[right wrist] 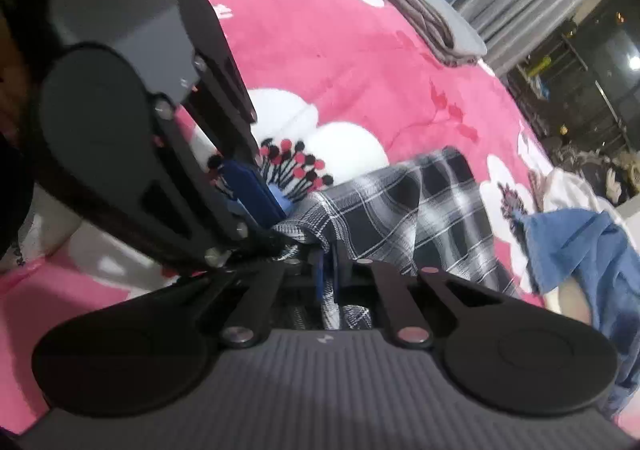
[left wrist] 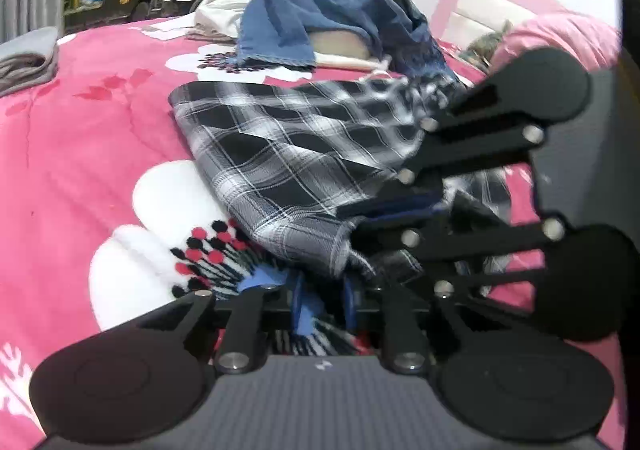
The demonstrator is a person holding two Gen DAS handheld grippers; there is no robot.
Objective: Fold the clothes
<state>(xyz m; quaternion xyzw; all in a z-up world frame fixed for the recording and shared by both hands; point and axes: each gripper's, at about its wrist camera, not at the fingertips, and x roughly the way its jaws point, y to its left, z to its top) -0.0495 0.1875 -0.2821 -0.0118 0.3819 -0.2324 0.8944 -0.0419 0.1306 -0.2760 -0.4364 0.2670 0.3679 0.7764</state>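
A black-and-white plaid garment [left wrist: 288, 153] lies crumpled on a pink flowered blanket [left wrist: 80, 149]. In the right wrist view my right gripper [right wrist: 328, 282] is shut on the plaid garment [right wrist: 420, 205], with cloth pinched between its blue pads. It also shows in the left wrist view as the right gripper [left wrist: 400, 205], reaching in from the right and clamped on the garment's near edge. My left gripper [left wrist: 324, 310] hovers just below the garment's lower corner, pads slightly apart, with only blanket showing between them. From the right wrist, the left gripper [right wrist: 260, 193] sits beside the cloth's edge.
A heap of blue denim [left wrist: 340, 13] and a white garment [left wrist: 224, 9] lie at the far side of the bed. Folded grey cloth [left wrist: 28, 57] rests at the far left edge. A pink pillow [left wrist: 552, 33] is at the right. Curtains and a dark window stand beyond.
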